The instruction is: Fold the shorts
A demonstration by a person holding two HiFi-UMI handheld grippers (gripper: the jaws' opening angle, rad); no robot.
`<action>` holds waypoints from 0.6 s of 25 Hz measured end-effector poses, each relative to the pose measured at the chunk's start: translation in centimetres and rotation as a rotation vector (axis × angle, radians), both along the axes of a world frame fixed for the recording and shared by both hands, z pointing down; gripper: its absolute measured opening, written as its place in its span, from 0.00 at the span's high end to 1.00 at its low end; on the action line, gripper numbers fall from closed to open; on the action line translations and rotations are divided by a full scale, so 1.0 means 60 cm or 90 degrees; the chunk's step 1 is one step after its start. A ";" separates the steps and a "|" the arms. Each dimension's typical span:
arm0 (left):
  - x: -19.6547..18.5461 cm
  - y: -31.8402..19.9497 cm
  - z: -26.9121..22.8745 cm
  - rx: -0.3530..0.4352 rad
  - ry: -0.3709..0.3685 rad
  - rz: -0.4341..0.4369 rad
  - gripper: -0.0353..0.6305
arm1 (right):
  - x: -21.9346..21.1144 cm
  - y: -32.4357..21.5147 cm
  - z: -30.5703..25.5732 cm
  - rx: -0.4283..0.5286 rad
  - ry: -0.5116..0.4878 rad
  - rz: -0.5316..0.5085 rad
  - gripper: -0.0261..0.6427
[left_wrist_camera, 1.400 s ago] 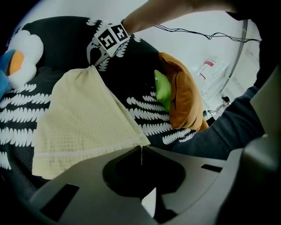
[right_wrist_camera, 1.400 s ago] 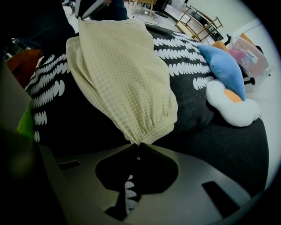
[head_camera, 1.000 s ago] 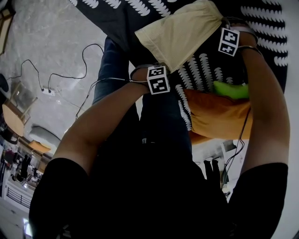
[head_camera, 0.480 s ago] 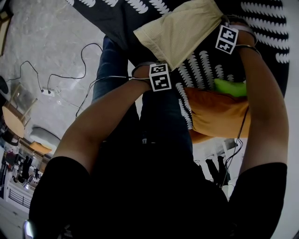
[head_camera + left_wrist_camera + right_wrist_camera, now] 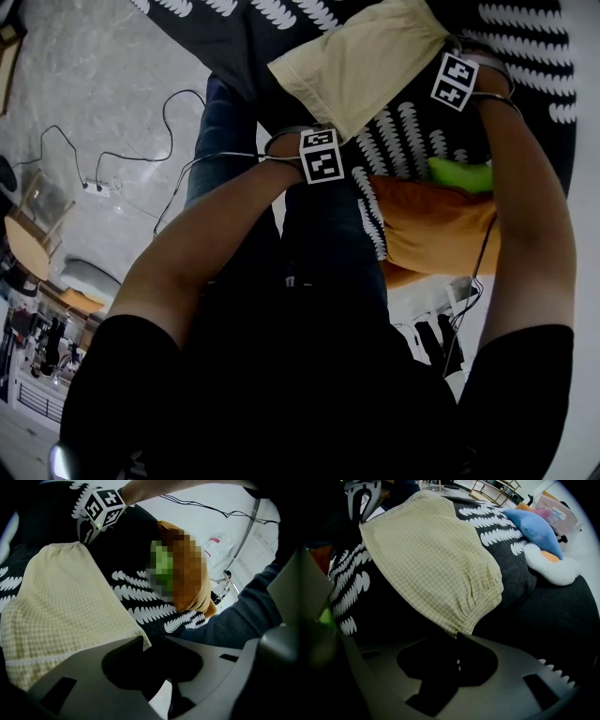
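Note:
The pale yellow checked shorts (image 5: pixel 361 61) lie folded on a dark bedspread (image 5: pixel 234 28) with white leaf marks. My left gripper (image 5: pixel 323 139) is at their near corner. Its jaws have just been opening and now stand apart, with the shorts' corner (image 5: pixel 136 637) lying at the left jaw's tip, unpinched. My right gripper (image 5: pixel 450 61) is at the right-hand corner. Its jaws have also just been opening, and the gathered waistband (image 5: pixel 480 604) ends just in front of them, loose. In the left gripper view the shorts (image 5: pixel 61 602) lie flat.
An orange cushion (image 5: pixel 436 230) with a green item (image 5: pixel 459 175) on it lies right of the shorts. A blue pillow (image 5: pixel 534 524) and a white plush (image 5: pixel 551 569) sit further off on the bed. Cables (image 5: pixel 141 155) run over the grey floor at left. The person's jeans-clad legs (image 5: pixel 328 234) stand against the bed's edge.
Both marker cubes have shifted only slightly; the right one has turned a little. The shorts lie as before.

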State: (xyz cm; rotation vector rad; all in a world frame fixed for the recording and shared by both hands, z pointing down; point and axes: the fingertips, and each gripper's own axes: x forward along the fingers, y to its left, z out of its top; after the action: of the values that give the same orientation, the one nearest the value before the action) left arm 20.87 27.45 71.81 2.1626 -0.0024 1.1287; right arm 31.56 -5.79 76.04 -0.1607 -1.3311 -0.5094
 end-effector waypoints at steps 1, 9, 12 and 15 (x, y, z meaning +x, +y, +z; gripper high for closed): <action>-0.002 0.001 -0.002 -0.005 0.000 0.000 0.76 | 0.000 0.003 -0.003 -0.002 -0.001 0.008 0.78; -0.028 -0.013 -0.025 -0.005 -0.011 0.004 0.70 | -0.001 0.020 -0.034 -0.004 -0.019 0.071 0.72; -0.043 -0.028 -0.045 -0.009 -0.019 -0.008 0.70 | -0.006 0.018 -0.060 0.004 -0.046 0.110 0.72; -0.060 -0.047 -0.068 -0.008 -0.024 -0.007 0.70 | -0.020 0.006 -0.094 0.026 -0.091 0.180 0.73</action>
State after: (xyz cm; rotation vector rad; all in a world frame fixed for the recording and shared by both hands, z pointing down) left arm 17.26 24.64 67.74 2.1270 -0.0249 1.1605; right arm 30.39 -5.40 70.42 0.0984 -1.4542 -0.3118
